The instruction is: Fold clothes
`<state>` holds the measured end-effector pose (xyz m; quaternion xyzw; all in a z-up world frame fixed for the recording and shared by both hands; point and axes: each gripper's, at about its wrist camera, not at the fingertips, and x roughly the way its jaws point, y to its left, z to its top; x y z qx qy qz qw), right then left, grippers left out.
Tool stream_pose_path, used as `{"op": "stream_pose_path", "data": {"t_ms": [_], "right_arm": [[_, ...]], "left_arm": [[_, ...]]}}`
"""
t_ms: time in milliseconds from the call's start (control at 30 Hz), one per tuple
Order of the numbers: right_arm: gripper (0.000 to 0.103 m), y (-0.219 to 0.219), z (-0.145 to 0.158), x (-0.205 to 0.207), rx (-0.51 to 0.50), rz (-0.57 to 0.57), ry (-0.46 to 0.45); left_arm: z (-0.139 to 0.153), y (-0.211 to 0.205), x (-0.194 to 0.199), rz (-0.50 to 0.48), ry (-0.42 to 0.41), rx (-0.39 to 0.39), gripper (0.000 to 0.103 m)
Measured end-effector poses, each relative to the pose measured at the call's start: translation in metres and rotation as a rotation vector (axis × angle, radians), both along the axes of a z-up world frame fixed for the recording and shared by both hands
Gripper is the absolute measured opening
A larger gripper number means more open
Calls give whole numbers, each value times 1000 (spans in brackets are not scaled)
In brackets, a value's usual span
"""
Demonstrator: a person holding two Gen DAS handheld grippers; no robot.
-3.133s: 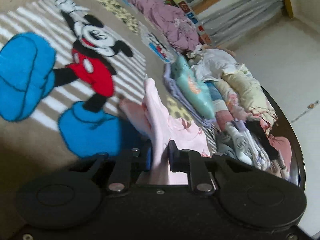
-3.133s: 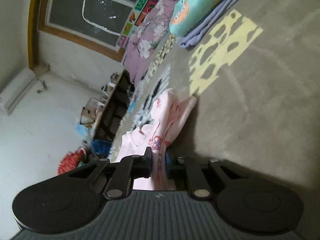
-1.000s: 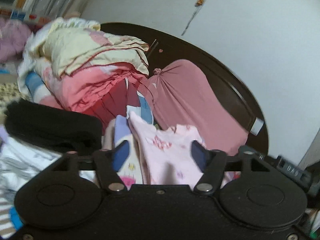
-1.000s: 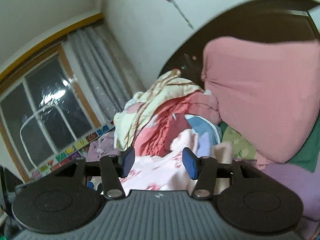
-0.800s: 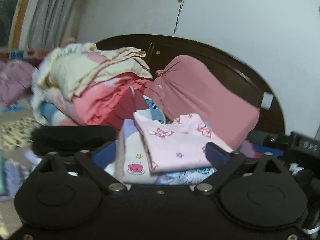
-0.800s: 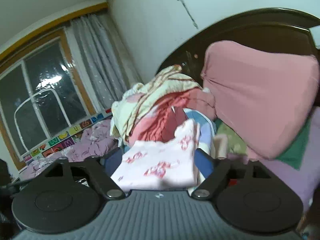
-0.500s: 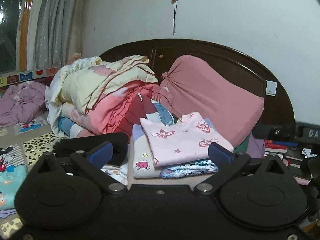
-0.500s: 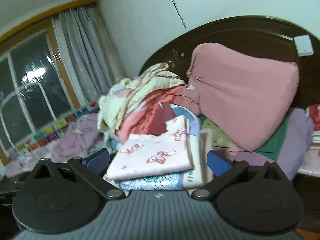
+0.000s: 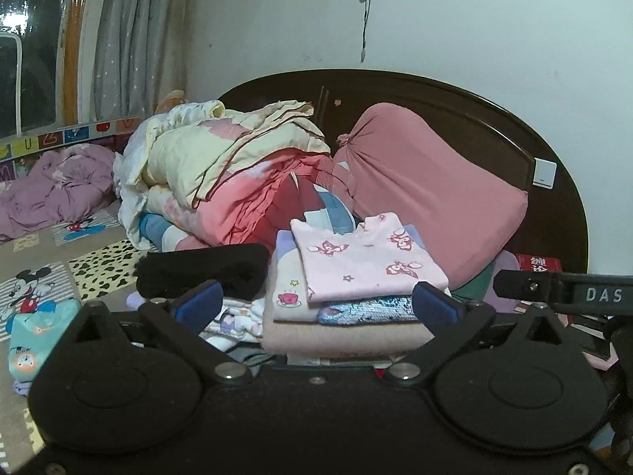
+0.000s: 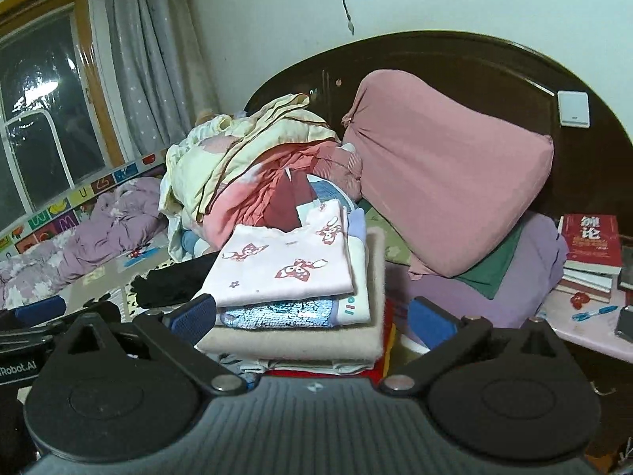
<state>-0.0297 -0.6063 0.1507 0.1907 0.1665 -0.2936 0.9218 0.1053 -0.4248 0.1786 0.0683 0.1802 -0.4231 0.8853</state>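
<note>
Resting folded atop the stack [image 9: 344,328], the pink top [image 9: 368,261] looks soft and light; lift by its edges. Both grippers, left [image 9: 316,301] and right [image 10: 312,312], gape empty.

Pink bow-print top [image 9: 368,257]; sequined blue garment [image 10: 277,312]; rose pillow [image 9: 427,194].

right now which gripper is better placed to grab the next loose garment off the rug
Left, probably. The teal garment on the rug lies on the left gripper's side. The right gripper sits nearer the pink pillow and books. Both are open.
</note>
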Motion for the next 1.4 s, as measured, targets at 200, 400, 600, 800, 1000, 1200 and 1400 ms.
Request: {"op": "stream_pose_path", "data": {"t_ms": [200, 400, 600, 800, 1000, 1200, 1400], "right_arm": [[103, 12, 5, -6, -18, -3, 31], [103, 20, 6, -11, -25, -15, 56], [103, 27, 7, -14, -38, -11, 69], [103, 34, 9, -14, -42, -8, 72], [103, 38, 8, -12, -44, -3, 82], [103, 40, 9, -13, -44, 0, 82], [103, 42, 9, -12, -43, 8, 86]], "left_arm": [[-1, 4, -12, 11, -12, 38, 103], [-2, 8, -20, 17, -22, 51, 103], [0, 14, -22, 47, -15, 36, 103], [0, 19, -22, 37, -7, 28, 103], [-1, 21, -22, 28, 3, 24, 103], [-1, 23, -21, 16, 24, 14, 103], [-2, 25, -24, 1, 23, 11, 103]]}}
